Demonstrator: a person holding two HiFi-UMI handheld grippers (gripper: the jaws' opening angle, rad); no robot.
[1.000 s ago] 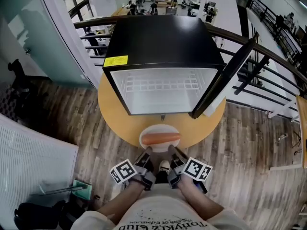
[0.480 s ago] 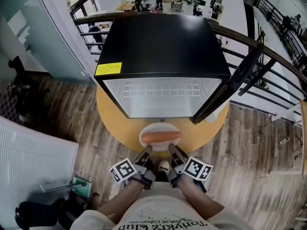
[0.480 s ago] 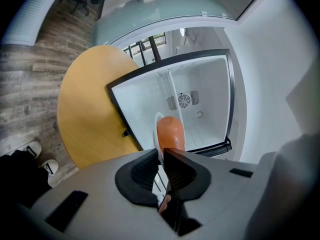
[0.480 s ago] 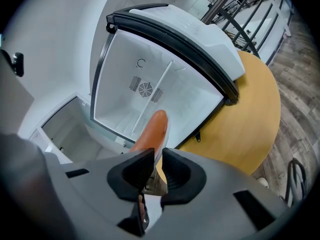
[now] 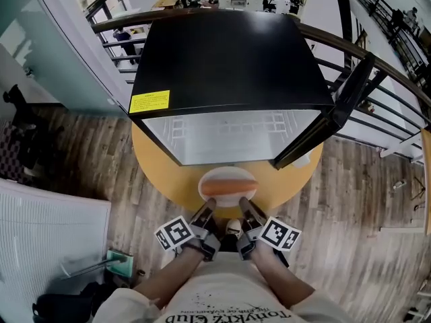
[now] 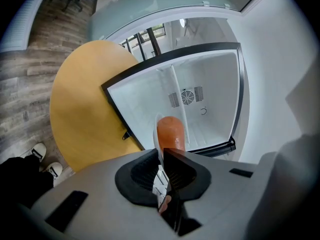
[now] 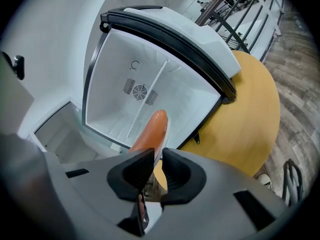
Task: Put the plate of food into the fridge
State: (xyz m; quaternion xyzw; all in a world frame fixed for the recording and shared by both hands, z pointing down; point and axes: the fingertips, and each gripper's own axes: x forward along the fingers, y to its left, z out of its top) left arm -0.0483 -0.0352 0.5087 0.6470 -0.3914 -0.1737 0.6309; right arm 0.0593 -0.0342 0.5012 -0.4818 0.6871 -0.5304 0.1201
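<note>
- The left tongs (image 5: pixel 206 212) are pinched narrow on the near-left rim of the plate (image 5: pixel 227 182). The left gripper view shows the rim running edge-on between the two dark pads.
- The right tongs (image 5: pixel 246 208) are likewise narrow and clamped on the near-right rim, so the plate hangs between the two grips.
- The plate carries one orange sausage (image 5: pixel 227 189) lying across it. It has not rolled or slid while being carried.
- Over the last second both tongs have carried the plate away from the person. It now sits above the near edge of the round yellow surface (image 5: pixel 158 170), closer to the fridge (image 5: pixel 222 59) than it was.
- The fridge has its door (image 5: pixel 340 103) swung out to the right, and its white inside (image 5: pixel 229 136) faces the plate.
- The plate is still outside, just short of the fridge's front lip. I judge the approach to be nearly done, with the push inside and the release still to come.
</note>
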